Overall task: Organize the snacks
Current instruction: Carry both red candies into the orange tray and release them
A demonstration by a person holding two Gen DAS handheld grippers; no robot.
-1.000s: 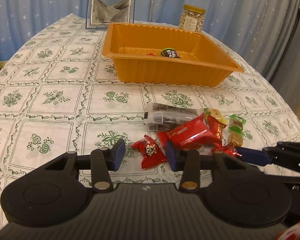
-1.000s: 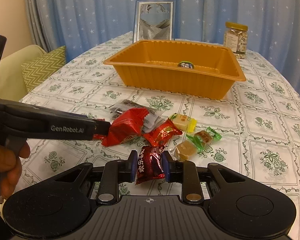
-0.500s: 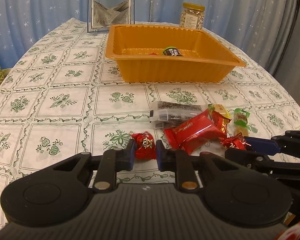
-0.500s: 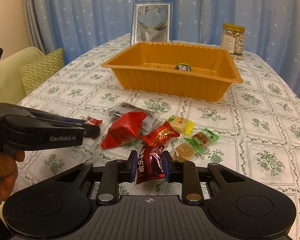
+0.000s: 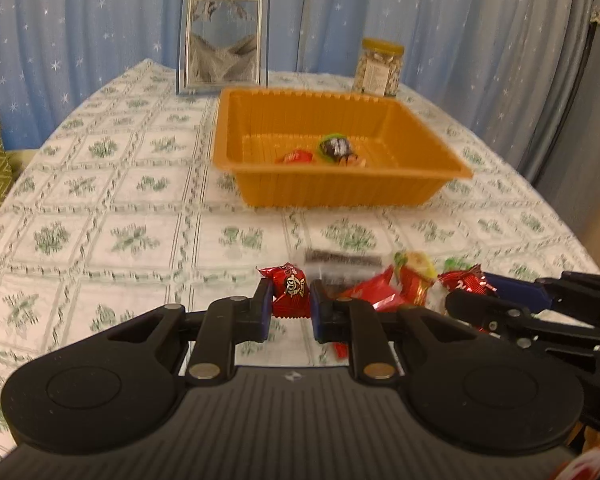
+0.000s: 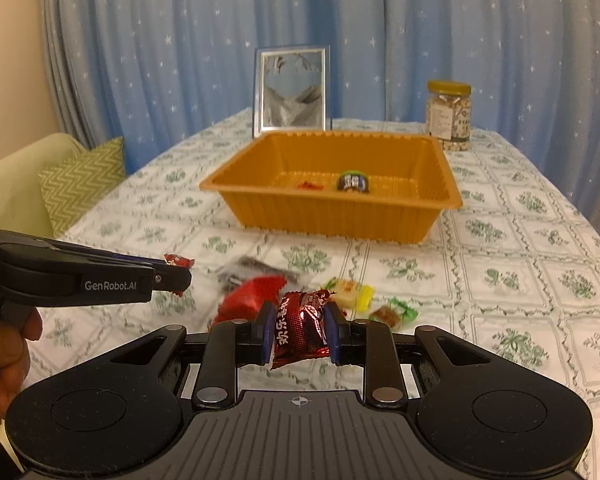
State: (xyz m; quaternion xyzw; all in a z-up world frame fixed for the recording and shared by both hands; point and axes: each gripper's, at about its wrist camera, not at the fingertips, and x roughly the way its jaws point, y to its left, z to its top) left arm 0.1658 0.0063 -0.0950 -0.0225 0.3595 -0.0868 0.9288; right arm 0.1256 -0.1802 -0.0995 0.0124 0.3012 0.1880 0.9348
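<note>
- My left tongs [image 5: 289, 307] are clamped on a small red candy [image 5: 290, 289], held above the counter [image 5: 140, 236].
- My right tongs [image 6: 299, 334] grip a dark red snack packet [image 6: 300, 330].
- Loose snacks [image 6: 346, 292] lie on the counter just beyond.
- The orange tray [image 6: 332, 220] farther back holds a few pieces.

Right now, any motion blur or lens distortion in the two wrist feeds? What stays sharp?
Left wrist: tablecloth, loose snacks and orange tray smeared; left gripper and its red candy sharp. Right wrist: same blur on table items, right gripper and its dark red packet crisp. Both views bow at the edges, with dark corners.
</note>
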